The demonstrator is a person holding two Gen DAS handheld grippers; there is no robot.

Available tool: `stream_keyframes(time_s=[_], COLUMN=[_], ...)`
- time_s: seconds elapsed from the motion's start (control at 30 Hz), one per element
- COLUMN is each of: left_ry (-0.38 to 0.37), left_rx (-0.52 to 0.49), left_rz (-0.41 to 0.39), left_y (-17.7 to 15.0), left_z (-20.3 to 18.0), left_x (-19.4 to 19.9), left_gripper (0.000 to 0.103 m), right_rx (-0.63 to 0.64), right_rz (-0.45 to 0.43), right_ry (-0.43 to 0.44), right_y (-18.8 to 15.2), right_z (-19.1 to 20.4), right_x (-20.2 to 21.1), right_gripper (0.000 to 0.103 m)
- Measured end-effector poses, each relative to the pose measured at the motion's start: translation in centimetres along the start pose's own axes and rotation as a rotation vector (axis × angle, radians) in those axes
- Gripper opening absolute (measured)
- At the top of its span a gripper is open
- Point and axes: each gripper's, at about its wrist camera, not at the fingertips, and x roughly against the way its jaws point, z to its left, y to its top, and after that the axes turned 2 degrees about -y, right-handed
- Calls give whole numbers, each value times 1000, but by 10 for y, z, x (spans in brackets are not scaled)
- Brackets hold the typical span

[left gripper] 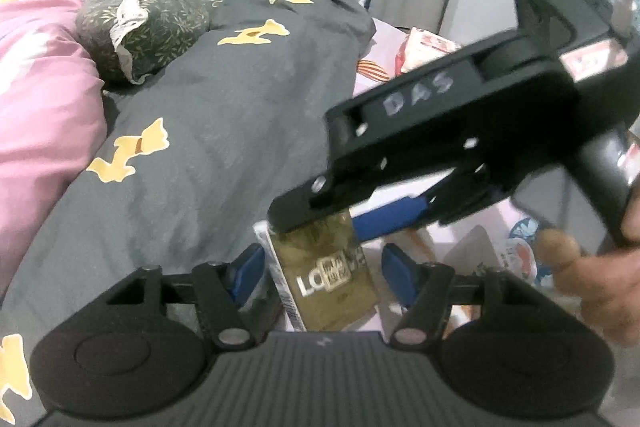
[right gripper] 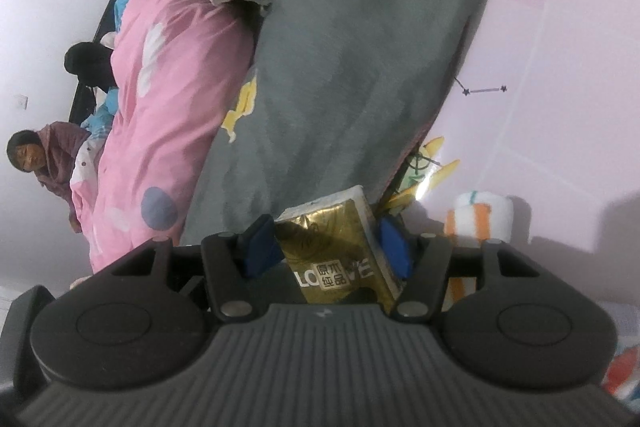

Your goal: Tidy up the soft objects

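Observation:
A small gold tissue pack (left gripper: 332, 283) (right gripper: 340, 251) hangs above the bed, held from two sides. In the left wrist view my left gripper (left gripper: 324, 267) has its blue pads (left gripper: 250, 267) on the pack's lower sides. My right gripper (left gripper: 332, 223) reaches in from the right and clamps the pack's top end. In the right wrist view the right gripper (right gripper: 326, 247) has both blue pads (right gripper: 394, 247) pressed on the tilted pack. A bare hand (left gripper: 592, 279) holds the right gripper's handle.
A grey quilt (left gripper: 240, 107) with yellow figures lies folded along the bed, beside a pink duvet (left gripper: 40, 87) and a dark green pillow (left gripper: 140, 19). Snack packets (left gripper: 424, 51) and a striped rolled towel (right gripper: 480, 215) lie on the pink sheet (right gripper: 560, 67). A person (right gripper: 44, 155) sits far off.

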Motion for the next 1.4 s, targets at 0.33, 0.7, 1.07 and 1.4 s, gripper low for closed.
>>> stream_keyframes(time_s=[0.33, 0.7, 1.07, 1.4], left_ry=[-120, -278, -284, -397], left_rx=[-74, -3, -14, -162], left_rz=[-33, 210, 165, -3], left_y=[-11, -11, -7, 3], left_z=[-24, -35, -41, -104], left_x=[20, -29, -5, 68], left_gripper=[67, 63, 50, 52], right_rx=[24, -103, -159, -97], right_rz=[-92, 15, -93, -333], right_ry=[-210, -171, -23, 80], right_y=[8, 1, -14, -63], right_z=[-22, -61, -57, -35], right_x=[36, 9, 41, 162], right_gripper=[56, 37, 30, 30])
